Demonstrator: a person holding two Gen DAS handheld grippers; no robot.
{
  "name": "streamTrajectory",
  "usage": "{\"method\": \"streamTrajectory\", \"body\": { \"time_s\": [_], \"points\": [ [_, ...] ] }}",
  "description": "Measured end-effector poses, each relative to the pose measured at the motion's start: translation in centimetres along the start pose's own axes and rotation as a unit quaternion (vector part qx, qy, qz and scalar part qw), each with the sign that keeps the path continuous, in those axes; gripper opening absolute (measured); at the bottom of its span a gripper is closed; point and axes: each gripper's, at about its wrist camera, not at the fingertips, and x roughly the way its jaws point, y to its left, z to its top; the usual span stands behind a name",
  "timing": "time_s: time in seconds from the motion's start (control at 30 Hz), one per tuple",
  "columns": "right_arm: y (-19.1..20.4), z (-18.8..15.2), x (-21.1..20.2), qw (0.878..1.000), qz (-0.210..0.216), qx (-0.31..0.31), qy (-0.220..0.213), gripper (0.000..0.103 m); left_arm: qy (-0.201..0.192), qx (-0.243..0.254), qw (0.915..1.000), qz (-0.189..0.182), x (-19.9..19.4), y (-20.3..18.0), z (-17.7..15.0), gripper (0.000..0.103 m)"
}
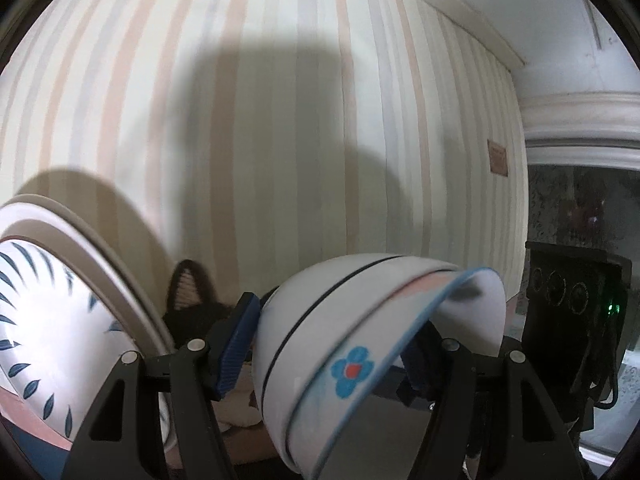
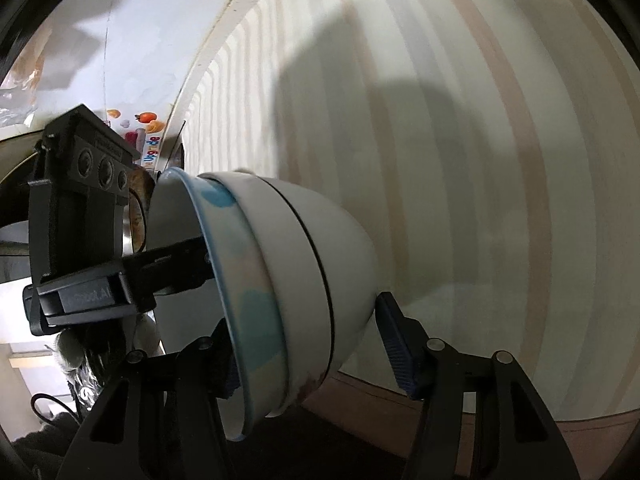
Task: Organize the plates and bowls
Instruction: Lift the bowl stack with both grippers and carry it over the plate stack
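1. Behind everything stands a striped wall [image 1: 280, 120] in cream, peach and grey, with a broad shadow across it; no surface under the dishes is clearly in view.
2. You carry a nested stack of bowls [image 1: 320, 344] tipped on its side in the air: white bowls with a thin dark line, and an inner bowl [image 2: 256, 280] with a blue rim and a blue flower.
3. Your left hand-held gripper [image 1: 324, 352] has its jaws spread around the stack; one blue pad sits beside the white outer wall and the other reaches inside the flowered rim. Whether the pads truly pinch is hard to tell.
4. Your right hand-held gripper [image 2: 312, 356] is likewise spread, one finger inside the rim and the other pad [image 2: 396, 344] just beside the rounded base, with a sliver of gap showing.
5. At the left edge of the left wrist view a plate with blue leaf marks [image 1: 48, 312] leans upright, near the stack.
6. Judge these bowls as stiff, glazed, slippery and breakable, and heavy as a stack.
7. Take hold across the rim wall, inside and outside, not on the curved belly, where the pads would likely slide.
8. Nested bowls can slip apart when tilted, so level the stack before you set it down.
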Motion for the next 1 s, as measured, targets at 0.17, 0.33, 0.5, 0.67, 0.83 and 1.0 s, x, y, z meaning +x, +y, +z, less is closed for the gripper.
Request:
{"method": "streamTrajectory", "body": {
  "time_s": [0.17,0.33,0.5,0.67,0.83,1.0],
  "points": [
    [2.7,1.0,-0.2,1.000,-0.011,-0.019,-0.008,0.060,-0.014,-0.006,0.9999,-0.006,-2.3,1.7,0.1,0.063],
    [6.1,1.4,0.7,0.999,-0.018,-0.045,-0.008,0.060,-0.034,-0.011,0.9993,-0.008,-4.7,4.1,0.0,0.064],
    [8.6,1.3,2.1,0.996,-0.035,-0.076,0.002,0.057,-0.050,-0.022,0.9985,-0.001,-6.5,7.3,-0.4,0.063],
    [11.2,0.9,4.8,0.995,-0.032,-0.088,0.017,0.057,-0.056,-0.044,0.9975,-0.002,-7.9,10.9,-1.3,0.063],
    [13.5,0.3,8.2,0.994,-0.029,-0.102,0.034,0.057,-0.062,-0.064,0.9960,0.003,-8.6,13.8,-2.3,0.063],
    [15.4,0.0,11.4,0.992,-0.033,-0.111,0.047,0.057,-0.065,-0.079,0.9948,0.004,-8.7,15.9,-3.1,0.063]
  ]
}}
